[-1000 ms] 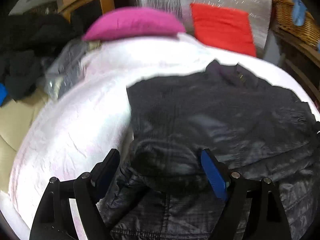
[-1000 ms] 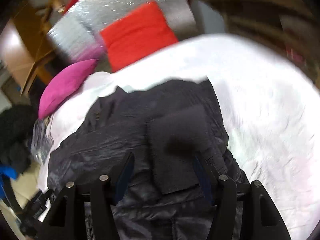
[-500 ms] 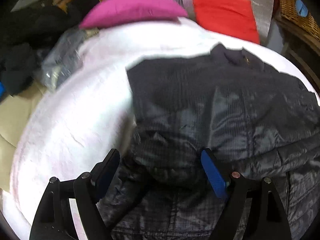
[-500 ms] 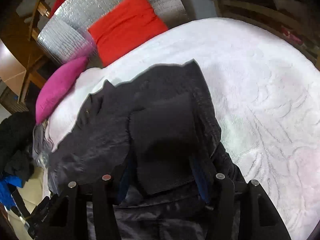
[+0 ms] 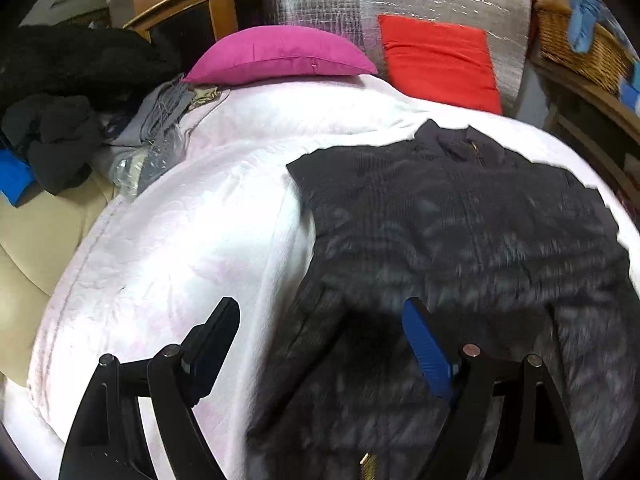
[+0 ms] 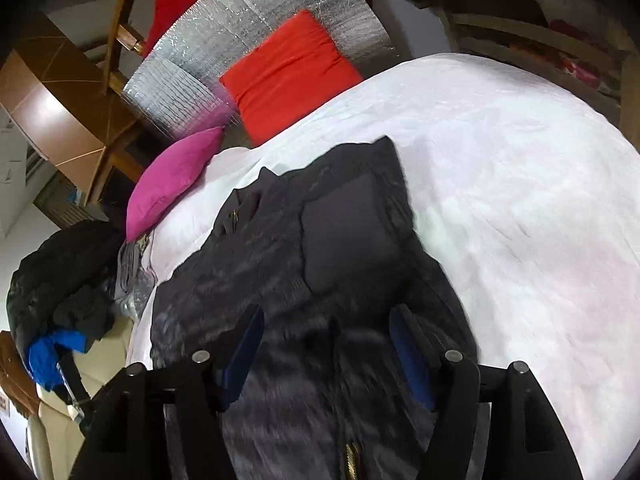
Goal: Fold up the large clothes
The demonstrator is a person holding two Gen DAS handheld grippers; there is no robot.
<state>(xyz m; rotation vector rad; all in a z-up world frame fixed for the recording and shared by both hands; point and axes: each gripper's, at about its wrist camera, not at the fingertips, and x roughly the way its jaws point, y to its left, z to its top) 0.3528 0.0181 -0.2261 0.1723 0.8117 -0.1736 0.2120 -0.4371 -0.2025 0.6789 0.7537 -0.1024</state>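
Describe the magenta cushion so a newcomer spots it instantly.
Find the white blanket covering the bed, then its far edge. The magenta cushion lies flat there, left of the red cushion propped upright against silver foil; it is the only pink thing.

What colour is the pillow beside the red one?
Magenta pink; the left wrist view shows it best.

no words, labels, brands or numbers can be read in either view. the dark jacket [image 5: 460, 232] ahead of the tool shows only a small gold zipper pull at its collar, with no legible marking. a small reddish sign [image 6: 3, 402] at the far left edge of the right wrist view, well to the left of the tool, is too small and cut off to read.
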